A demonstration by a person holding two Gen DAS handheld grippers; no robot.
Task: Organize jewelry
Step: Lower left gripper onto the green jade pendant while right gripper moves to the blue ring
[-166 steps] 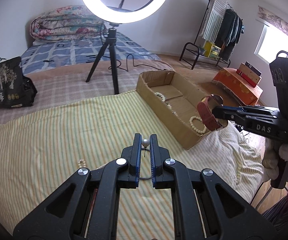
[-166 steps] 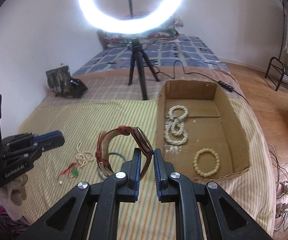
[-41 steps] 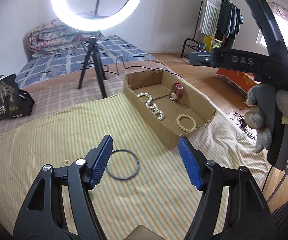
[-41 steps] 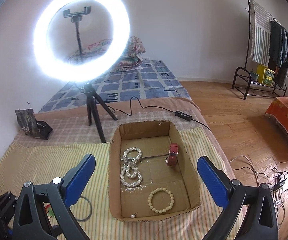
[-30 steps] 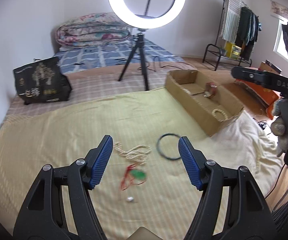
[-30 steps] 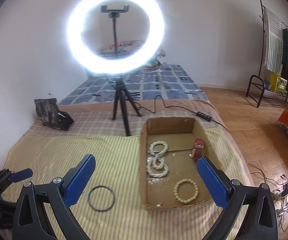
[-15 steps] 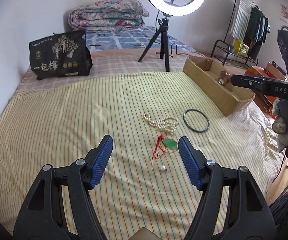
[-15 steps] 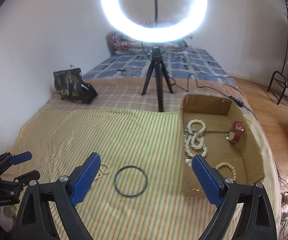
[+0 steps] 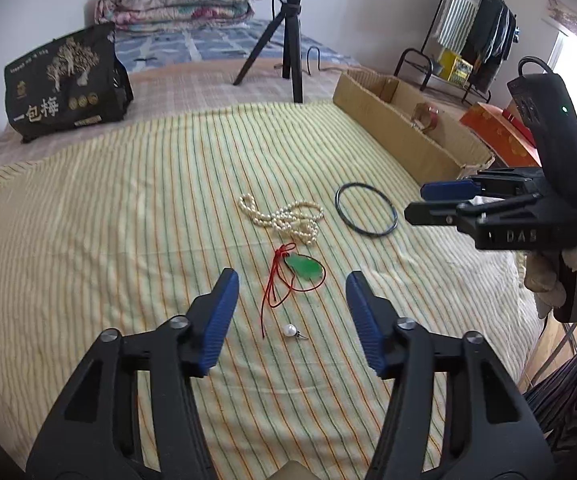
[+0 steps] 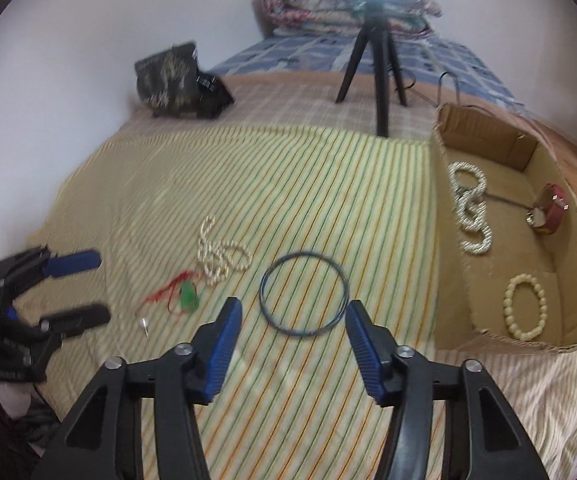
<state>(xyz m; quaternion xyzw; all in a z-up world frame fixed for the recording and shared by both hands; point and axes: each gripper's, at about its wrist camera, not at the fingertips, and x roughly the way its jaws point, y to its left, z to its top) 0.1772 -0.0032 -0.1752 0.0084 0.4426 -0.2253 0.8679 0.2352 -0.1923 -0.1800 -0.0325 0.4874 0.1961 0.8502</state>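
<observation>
Left tool [image 9: 290, 294]: jaws partly apart and closing, gripping nothing; it hovered over the striped bed cover [image 9: 108, 216], the green pendant [image 9: 305, 267] with its red cord framed between the fingers but untouched.
Pearl stud [image 9: 289, 330]: at 6 o'clock from the pendant, between the fingers (lying loose).
Pearl necklace [image 9: 284, 219]: at 12 o'clock from the pendant, heaped.
Right tool [image 10: 292, 320]: jaws partly apart and closing, empty; the dark bangle [image 10: 303, 293] lay just beyond its tips, not pinched.
Cardboard box [image 10: 448, 280]: at 3 o'clock from the bangle, containing linked pearl bracelets [image 10: 471, 213], a cream bead bracelet [image 10: 526, 306] and a red-strapped watch [image 10: 548, 210].
</observation>
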